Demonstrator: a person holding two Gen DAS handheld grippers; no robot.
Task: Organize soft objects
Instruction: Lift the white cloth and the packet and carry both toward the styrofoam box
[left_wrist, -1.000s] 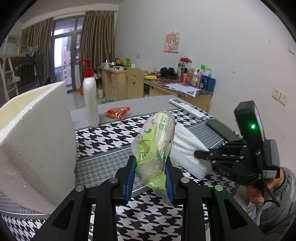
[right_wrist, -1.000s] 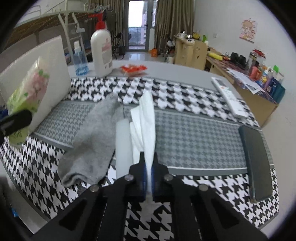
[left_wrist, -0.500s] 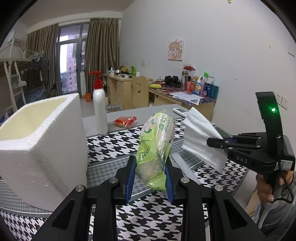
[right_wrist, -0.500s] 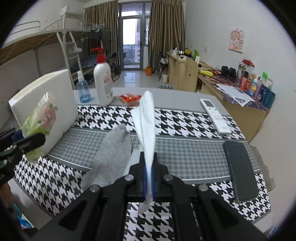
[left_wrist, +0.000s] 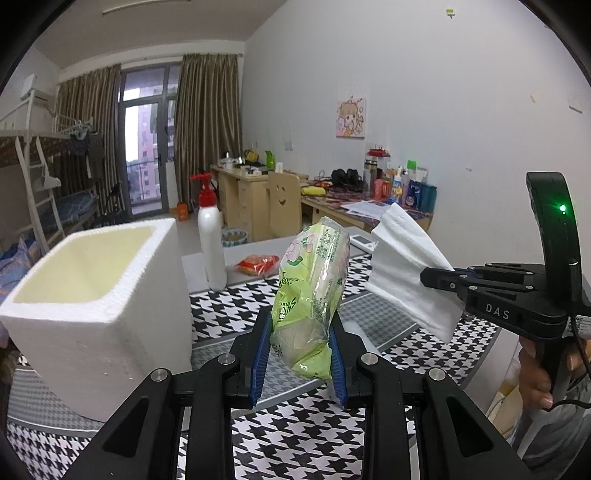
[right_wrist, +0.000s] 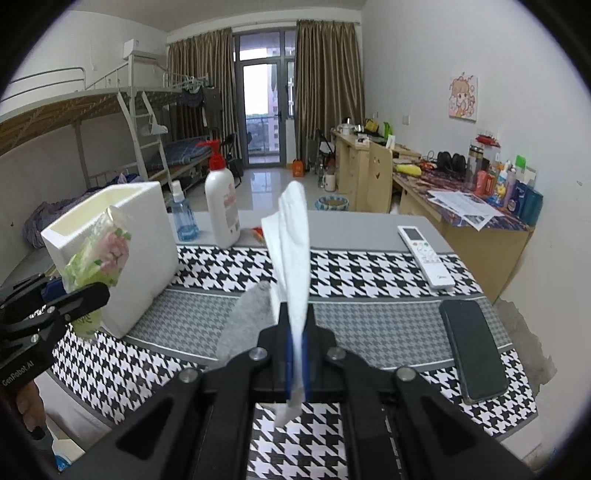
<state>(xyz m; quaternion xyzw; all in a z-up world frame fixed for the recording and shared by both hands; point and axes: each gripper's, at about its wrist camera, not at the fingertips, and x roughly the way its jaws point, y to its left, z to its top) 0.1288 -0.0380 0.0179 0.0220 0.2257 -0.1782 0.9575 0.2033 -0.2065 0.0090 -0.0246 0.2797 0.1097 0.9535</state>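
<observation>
At the left, an open white foam box (left_wrist: 92, 295) is seen standing on the bench (right_wrist: 369, 321), with a blue spray bottle (right_wrist: 183, 218) and a red-capped pump bottle (left_wrist: 210, 243) behind it. Just right of the box, a green pack of tissues (left_wrist: 314, 291) is clamped upright in the left tool (left_wrist: 299, 354), held above the bench. A grey sock (right_wrist: 247, 317) is left lying on the houndstooth mat. Further right, a folded white tissue (right_wrist: 295, 254) is pinched in the narrowly closed right tool (right_wrist: 295, 354), lifted clear. A remote control (right_wrist: 424, 254) and a phone (right_wrist: 472, 350) lie at the far right.
</observation>
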